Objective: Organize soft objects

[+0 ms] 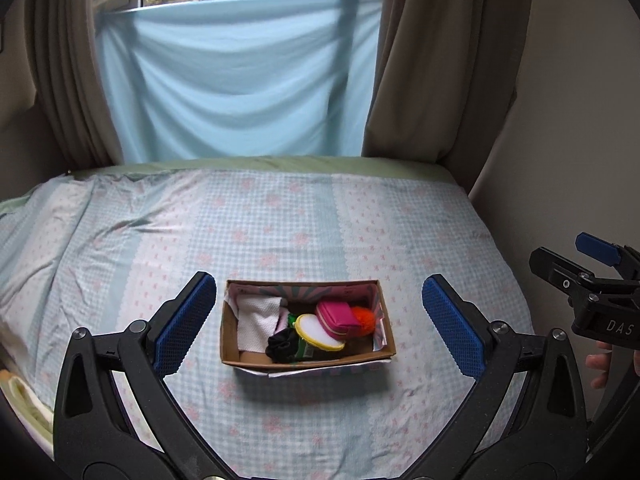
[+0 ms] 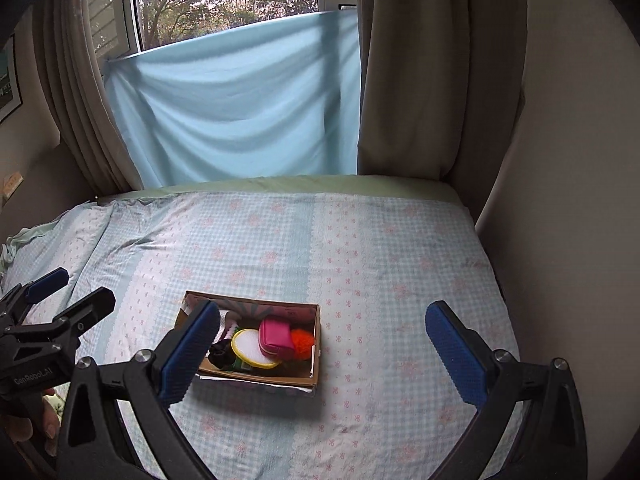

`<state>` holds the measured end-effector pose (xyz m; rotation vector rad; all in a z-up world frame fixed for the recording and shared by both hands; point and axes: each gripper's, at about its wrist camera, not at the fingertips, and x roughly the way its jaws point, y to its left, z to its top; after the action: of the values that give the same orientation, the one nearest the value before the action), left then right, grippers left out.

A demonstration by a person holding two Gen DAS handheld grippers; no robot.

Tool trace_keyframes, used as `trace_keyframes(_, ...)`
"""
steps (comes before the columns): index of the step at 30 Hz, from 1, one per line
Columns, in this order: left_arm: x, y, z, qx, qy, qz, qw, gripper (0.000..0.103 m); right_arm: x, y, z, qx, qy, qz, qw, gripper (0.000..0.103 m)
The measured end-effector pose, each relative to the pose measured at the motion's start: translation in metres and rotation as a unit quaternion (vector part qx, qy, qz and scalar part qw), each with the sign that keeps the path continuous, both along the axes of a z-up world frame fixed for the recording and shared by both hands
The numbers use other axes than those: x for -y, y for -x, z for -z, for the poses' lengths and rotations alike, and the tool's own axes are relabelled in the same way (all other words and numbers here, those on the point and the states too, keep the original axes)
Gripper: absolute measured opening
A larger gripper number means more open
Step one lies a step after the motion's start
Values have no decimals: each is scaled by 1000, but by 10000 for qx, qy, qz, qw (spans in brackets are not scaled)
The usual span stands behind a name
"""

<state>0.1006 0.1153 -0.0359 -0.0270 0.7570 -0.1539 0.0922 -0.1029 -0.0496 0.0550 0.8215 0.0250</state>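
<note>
A cardboard box [image 1: 230, 322] [image 2: 315, 364] sits on the bed. It holds a white cloth [image 1: 258, 320], a black sock [image 1: 282, 346], a round yellow-rimmed pad [image 1: 318, 331] [image 2: 252, 346], a pink pouch [image 1: 338, 317] [image 2: 276, 338] and an orange pom-pom [image 1: 365, 318] [image 2: 303, 340]. My left gripper [image 1: 320, 320] is open above the bed, its blue pads either side of the box in view. My right gripper [image 2: 322, 344] is open too, its left pad covering the box's left end. Nothing is held.
The bed sheet [image 1: 300, 224] [image 2: 380, 260], checked blue with pink flowers, spreads around the box. A light blue cloth [image 1: 240, 80] hangs over the window between brown curtains [image 1: 432, 60]. A wall [image 2: 568, 160] borders the bed on the right. A hand [image 1: 600, 364] holds the right gripper.
</note>
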Motion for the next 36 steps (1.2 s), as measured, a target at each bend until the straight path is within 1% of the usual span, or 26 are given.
trace_keyframes(3,9,18,-12,212,-54,-15,9998,103,6,19,-17,255,133,28,9996,102)
trace_keyframes(6,16,33,-13,326,-155,-39,9993,103,12,35,-24,435,148,81,9989,102)
trace_keyframes(15,20,60,-15,495,-24,-120,9987,103,28,62,-26,651,106,254,9975,102)
trace_keyframes(22,26,63,-17,583,-57,-100,9982,103,33,73,-31,761,120,337,9965,102)
trace_keyframes(36,27,62,-19,691,-81,-111,9975,103,33,75,-32,803,137,351,9961,102)
